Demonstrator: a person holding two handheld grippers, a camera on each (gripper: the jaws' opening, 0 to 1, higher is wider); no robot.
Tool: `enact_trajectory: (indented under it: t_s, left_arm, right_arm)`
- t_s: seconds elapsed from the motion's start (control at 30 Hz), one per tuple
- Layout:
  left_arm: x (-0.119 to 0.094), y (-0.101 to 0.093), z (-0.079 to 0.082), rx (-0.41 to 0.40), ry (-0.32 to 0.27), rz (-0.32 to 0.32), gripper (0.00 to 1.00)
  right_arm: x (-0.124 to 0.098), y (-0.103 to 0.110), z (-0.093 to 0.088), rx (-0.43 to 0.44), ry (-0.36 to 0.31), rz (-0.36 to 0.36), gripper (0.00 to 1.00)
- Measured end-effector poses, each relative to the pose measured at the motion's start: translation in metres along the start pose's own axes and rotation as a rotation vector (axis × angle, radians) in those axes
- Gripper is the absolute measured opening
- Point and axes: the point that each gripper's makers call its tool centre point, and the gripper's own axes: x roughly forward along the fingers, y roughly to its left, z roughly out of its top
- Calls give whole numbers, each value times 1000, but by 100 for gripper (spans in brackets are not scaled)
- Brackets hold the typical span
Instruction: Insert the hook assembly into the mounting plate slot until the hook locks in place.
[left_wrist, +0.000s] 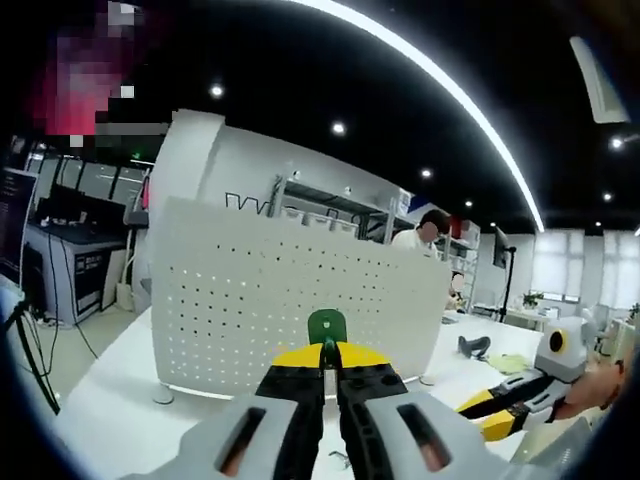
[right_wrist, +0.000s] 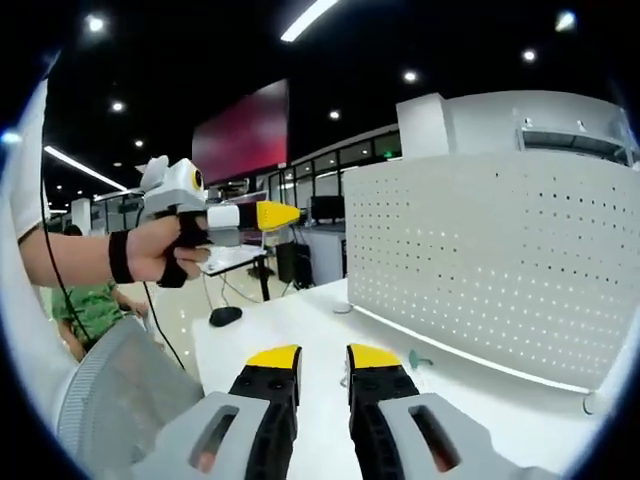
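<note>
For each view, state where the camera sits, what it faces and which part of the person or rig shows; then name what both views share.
Left gripper view: rides on the left gripper, facing the white pegboard panel; its fingers are closed on a green hook; the right gripper enters from the right.
Right gripper view: rides on the right gripper, facing the same panel obliquely; its fingers are apart and empty; a hand holds the left gripper raised at the left.
Shared: the panel, the white table and each other's gripper.

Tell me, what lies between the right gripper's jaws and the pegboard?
In the right gripper view, bare white table separates the right gripper from the pegboard, except one small green piece.
</note>
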Motion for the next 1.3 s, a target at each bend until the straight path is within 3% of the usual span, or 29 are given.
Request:
enact_trajectory:
  t_s: [0.17,0.5,1.1,1.3]
  left_arm:
    - [7,8,11,51,-12,33,2]
    - [22,22,29,122,-35,96,2]
    - [39,46,37,184,-29,175,2]
    - [50,56,40,206,-24,200,2]
  right_arm:
    - [-4,-1,-3,-8,-2,-2,26]
    - [-13,-7,-7,-5,9,-6,26]
    - [-24,-6,-15,3,11,-24,28]
    - [-27,-12,-14,-7,8,-46,37]
